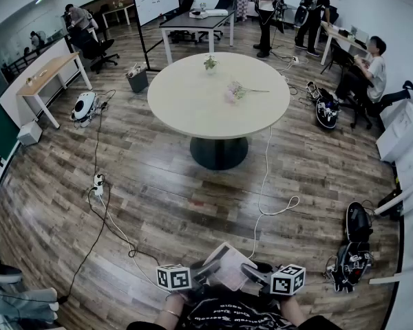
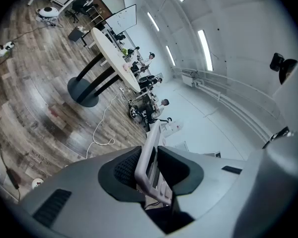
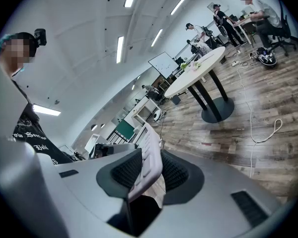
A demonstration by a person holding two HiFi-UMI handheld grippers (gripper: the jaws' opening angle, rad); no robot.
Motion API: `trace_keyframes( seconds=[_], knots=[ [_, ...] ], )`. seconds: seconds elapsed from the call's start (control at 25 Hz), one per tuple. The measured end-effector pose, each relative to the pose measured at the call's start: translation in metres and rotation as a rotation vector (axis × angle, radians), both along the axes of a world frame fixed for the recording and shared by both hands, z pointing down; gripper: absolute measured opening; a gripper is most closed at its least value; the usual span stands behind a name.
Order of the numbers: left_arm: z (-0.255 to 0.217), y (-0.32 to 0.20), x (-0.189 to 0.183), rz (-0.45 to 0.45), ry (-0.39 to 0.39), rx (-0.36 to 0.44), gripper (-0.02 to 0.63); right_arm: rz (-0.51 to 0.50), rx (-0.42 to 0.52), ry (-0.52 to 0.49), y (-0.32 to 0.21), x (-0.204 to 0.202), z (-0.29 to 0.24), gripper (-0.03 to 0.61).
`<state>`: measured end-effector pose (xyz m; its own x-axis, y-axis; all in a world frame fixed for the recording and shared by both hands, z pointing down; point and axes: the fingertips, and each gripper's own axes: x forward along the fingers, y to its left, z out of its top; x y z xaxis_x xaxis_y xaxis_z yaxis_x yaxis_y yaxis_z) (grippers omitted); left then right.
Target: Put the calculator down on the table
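I am looking steeply down at a wooden floor [image 1: 158, 205] in an open office, with both of my tools low in the head view, close to my body. The left claw [image 2: 150, 170] is clamped on one edge of a pale grey calculator [image 1: 228, 265]. In the left gripper view its dark ribbed pads [image 2: 125, 168] press on either side of the casing, which stands edge-on between them. The right claw [image 3: 148, 175] is clamped on the opposite edge in the same way, and its own view shows the rows of keys running up between its jaws. The calculator is held in the air between the two claws, tilted, over the floor and well apart from the round bench [image 1: 193, 112] ahead of me. On the bench lie a spray of pink flowers [image 1: 235, 92] and, near the far rim, a small potted plant [image 1: 210, 63]. A white cable [image 1: 265, 184] trails across the floor from the bench towards me. Several people stand or sit at desks in the background.
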<state>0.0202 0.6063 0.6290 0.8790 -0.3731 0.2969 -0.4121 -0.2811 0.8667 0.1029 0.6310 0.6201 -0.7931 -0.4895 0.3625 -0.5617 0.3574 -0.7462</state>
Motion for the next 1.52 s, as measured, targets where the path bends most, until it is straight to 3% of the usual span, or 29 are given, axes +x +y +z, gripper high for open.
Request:
trace_keyframes(
  seconds=[0.32, 1.0, 1.24, 1.52],
  knots=[
    [0.004, 0.005, -0.003, 0.004, 0.017, -0.036, 0.118, -0.054, 0.0, 0.067, 0.002, -0.005, 0.004, 0.127],
    [0.007, -0.014, -0.071, -0.027, 0.013, -0.012, 0.114, 0.039, 0.048, 0.012, -0.016, -0.073, -0.004, 0.141],
    [0.007, -0.033, -0.079, -0.058, -0.007, -0.005, 0.115, 0.045, 0.067, 0.006, -0.038, -0.08, -0.002, 0.141],
    [0.006, -0.077, -0.089, -0.123, -0.015, 0.005, 0.117, -0.021, 0.102, -0.018, -0.087, -0.088, -0.001, 0.144]
  ],
)
